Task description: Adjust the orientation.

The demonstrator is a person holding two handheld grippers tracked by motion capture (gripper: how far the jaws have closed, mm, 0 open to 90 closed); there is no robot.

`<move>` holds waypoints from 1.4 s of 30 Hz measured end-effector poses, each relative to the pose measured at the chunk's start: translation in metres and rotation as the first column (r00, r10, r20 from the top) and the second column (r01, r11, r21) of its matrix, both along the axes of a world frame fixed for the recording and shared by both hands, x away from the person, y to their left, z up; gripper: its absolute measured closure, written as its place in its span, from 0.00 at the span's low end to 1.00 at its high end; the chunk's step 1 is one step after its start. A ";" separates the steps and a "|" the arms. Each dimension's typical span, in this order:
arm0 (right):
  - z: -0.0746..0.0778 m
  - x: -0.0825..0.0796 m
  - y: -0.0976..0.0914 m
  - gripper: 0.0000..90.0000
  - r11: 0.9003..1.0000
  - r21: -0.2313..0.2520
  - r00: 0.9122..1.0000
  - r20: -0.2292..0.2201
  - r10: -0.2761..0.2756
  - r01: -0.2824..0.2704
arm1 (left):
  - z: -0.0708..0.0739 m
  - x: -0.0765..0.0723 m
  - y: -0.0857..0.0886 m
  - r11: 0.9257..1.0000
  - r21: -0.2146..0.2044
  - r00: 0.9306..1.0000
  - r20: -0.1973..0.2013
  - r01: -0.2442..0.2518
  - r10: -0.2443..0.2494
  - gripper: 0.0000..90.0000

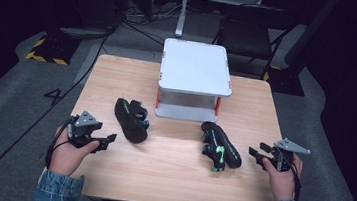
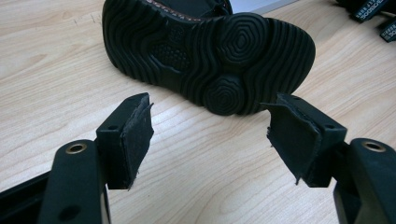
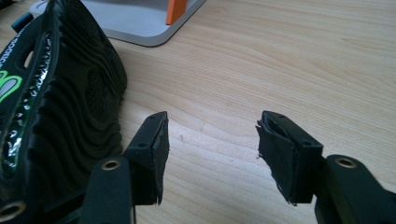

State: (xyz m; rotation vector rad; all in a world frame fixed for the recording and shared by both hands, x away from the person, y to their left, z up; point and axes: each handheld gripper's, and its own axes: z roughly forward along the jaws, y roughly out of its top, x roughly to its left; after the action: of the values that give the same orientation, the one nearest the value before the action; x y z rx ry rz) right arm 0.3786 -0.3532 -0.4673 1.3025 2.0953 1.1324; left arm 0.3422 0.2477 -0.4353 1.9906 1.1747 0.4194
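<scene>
The bench (image 1: pixel 168 180) is carrying a white two-level rack (image 1: pixel 196 67) at its far side, well beyond both sets of jaws, and both of its levels are sitting bare, so the work of putting the shoes away looks as if it is only beginning. The left sandal (image 1: pixel 130 120) is lying on its side just ahead of the left gripper (image 1: pixel 107 138), its ribbed sole (image 2: pixel 210 51) facing the jaws and not yet touched. The right sandal (image 1: pixel 221 146), the one with green markings, is lying just beside the right gripper (image 1: pixel 254 153), off to the left of those jaws in the right gripper view, its sole (image 3: pixel 70 126) close to the near jaw. Both pairs of jaws are standing wide apart with only bare wood between them, gripping nothing. Both grasps and both placings are still waiting to be done.
</scene>
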 end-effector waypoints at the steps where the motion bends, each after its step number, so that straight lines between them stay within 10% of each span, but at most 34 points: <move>1: 0.000 0.000 0.000 0.49 1.000 0.000 1.000 0.000 0.000 0.000 | 0.000 0.000 0.000 1.000 0.000 1.000 0.000 0.000 0.000 0.34; 9: 0.001 -0.008 -0.003 0.48 1.000 -0.001 1.000 0.008 0.001 -0.001 | 0.007 0.006 -0.012 1.000 -0.012 1.000 0.021 0.013 -0.012 0.31; 20: -0.001 -0.025 -0.008 0.48 0.999 -0.047 1.000 0.011 -0.004 0.004 | 0.013 0.042 -0.047 0.990 -0.087 0.984 0.151 0.109 -0.095 0.50; 27: -0.001 -0.041 -0.017 0.48 0.998 -0.055 1.000 0.010 -0.027 0.027 | 0.002 0.060 -0.066 0.984 -0.128 0.987 0.115 0.127 -0.113 0.56; 31: 0.000 -0.047 -0.024 0.47 0.998 -0.028 0.999 0.007 -0.053 0.053 | -0.005 0.067 -0.070 0.992 -0.066 0.993 0.054 0.110 -0.106 0.60; 42: 0.001 -0.043 -0.020 0.47 0.999 -0.025 1.000 0.008 -0.030 0.030 | -0.004 0.057 -0.059 0.997 -0.053 0.995 0.075 0.064 -0.060 0.63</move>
State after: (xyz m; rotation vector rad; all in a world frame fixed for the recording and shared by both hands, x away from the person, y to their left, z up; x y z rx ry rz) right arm 0.3358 -0.3736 -0.4666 1.3116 2.0712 1.0935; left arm 0.3987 0.1887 -0.4397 1.9416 1.0652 0.4205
